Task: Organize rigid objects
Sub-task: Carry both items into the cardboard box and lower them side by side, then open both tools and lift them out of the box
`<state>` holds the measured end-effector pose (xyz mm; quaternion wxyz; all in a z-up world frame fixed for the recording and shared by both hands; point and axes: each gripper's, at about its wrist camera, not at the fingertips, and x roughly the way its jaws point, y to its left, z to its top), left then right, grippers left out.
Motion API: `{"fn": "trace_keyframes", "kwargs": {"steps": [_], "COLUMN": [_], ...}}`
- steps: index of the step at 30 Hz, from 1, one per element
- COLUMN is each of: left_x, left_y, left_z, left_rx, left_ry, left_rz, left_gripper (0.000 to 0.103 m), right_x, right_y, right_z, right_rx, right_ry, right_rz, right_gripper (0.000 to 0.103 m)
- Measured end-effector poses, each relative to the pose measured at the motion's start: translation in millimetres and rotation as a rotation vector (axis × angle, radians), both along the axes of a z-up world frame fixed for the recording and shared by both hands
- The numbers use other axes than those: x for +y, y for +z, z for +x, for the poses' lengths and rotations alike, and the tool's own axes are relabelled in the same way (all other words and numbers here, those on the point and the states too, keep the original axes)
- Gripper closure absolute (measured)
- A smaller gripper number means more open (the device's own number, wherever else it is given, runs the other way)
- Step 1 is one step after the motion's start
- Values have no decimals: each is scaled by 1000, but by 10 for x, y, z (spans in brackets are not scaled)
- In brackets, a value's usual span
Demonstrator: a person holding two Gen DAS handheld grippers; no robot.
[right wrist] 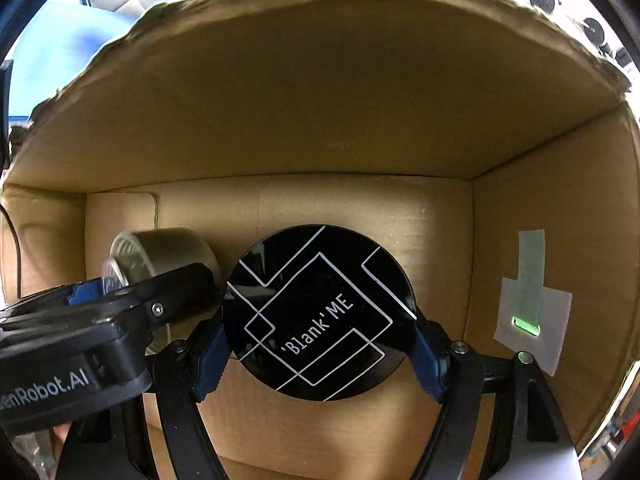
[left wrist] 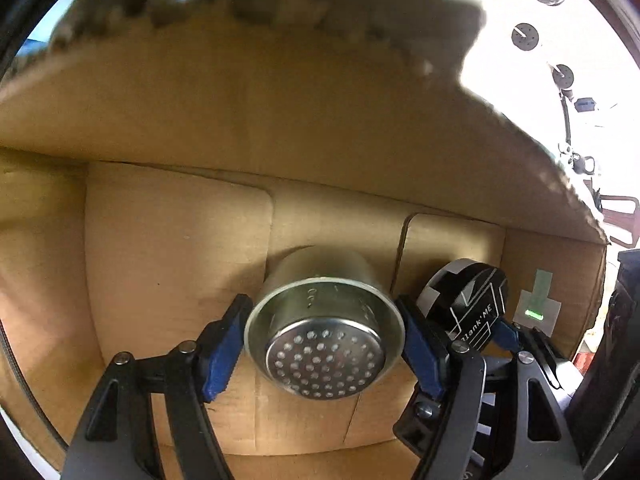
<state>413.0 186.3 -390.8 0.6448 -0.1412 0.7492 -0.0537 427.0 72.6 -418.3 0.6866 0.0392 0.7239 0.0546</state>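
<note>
Both grippers reach into an open cardboard box (left wrist: 176, 248). My left gripper (left wrist: 324, 340) is shut on a metal cup with a perforated bottom (left wrist: 324, 344), held on its side with its bottom toward the camera. My right gripper (right wrist: 320, 344) is shut on a round black tin printed 'Blank'ME (right wrist: 320, 312). In the left wrist view the black tin (left wrist: 472, 300) is just right of the cup. In the right wrist view the cup (right wrist: 160, 256) and the left gripper's body are to the left of the tin.
The box's back wall (right wrist: 320, 120) rises close ahead and its right wall (right wrist: 560, 220) carries a taped paper tag with a green light spot (right wrist: 526, 326). The torn box rim (left wrist: 280, 0) arches overhead. Outside the box at right stands a dark object (left wrist: 616, 340).
</note>
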Motion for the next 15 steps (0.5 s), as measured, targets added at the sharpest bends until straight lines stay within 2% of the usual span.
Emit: {"fn": "trace_keyframes", "kwargs": {"steps": [5,8,11,15], "left_x": [-103,-115,-103,-61], "left_y": [130,206,305,544], "left_z": [-21,-85,-140,-231], "left_rx": [-2,-13,-26,-78], "left_ry": [-14,-16,-16,-13], "left_rz": [29,48,55,95], "left_gripper": [31,26,24,14], "right_x": [3,17,47,64], "right_y": [29,82,177,296], "right_z": [6,-10,-37,-110], "right_rx": [26,25,16,7], "right_ry": [-1,2,10,21], "right_rz": [-2,-8,-2,-7], "right_gripper": [24,24,18,12]}}
